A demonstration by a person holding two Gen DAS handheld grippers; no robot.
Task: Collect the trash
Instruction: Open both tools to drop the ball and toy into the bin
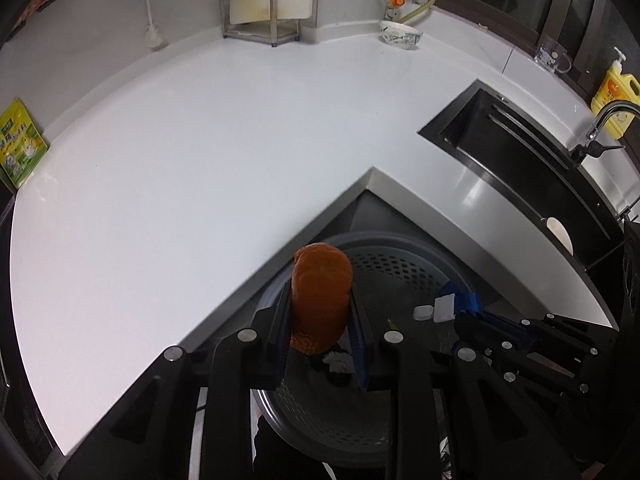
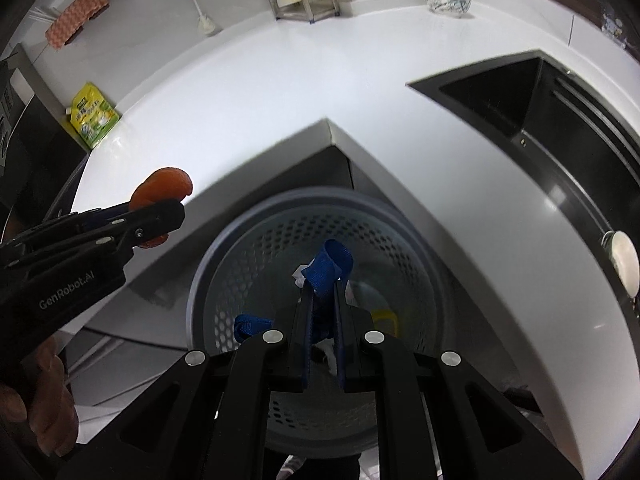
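My left gripper point(image 1: 320, 292) is shut on an orange peel point(image 1: 320, 296) and holds it above the near rim of a grey perforated bin point(image 1: 396, 268) that stands on the floor in the counter's inner corner. In the right wrist view the left gripper point(image 2: 160, 216) with the peel point(image 2: 162, 188) is at the left, over the counter edge. My right gripper point(image 2: 322, 280) is shut on a blue strap point(image 2: 328, 266) with a scrap of white paper, right over the bin point(image 2: 248, 264). The right gripper point(image 1: 460, 300) also shows in the left wrist view. Yellow and white scraps lie in the bin.
A white L-shaped counter point(image 1: 200, 160) wraps around the bin. A black sink point(image 1: 520, 152) with a tap is at the right. A bowl point(image 1: 401, 34), a metal rack point(image 1: 256, 12), a brush, a green pouch point(image 1: 20, 144) and a yellow soap bottle point(image 1: 616, 96) stand along the back.
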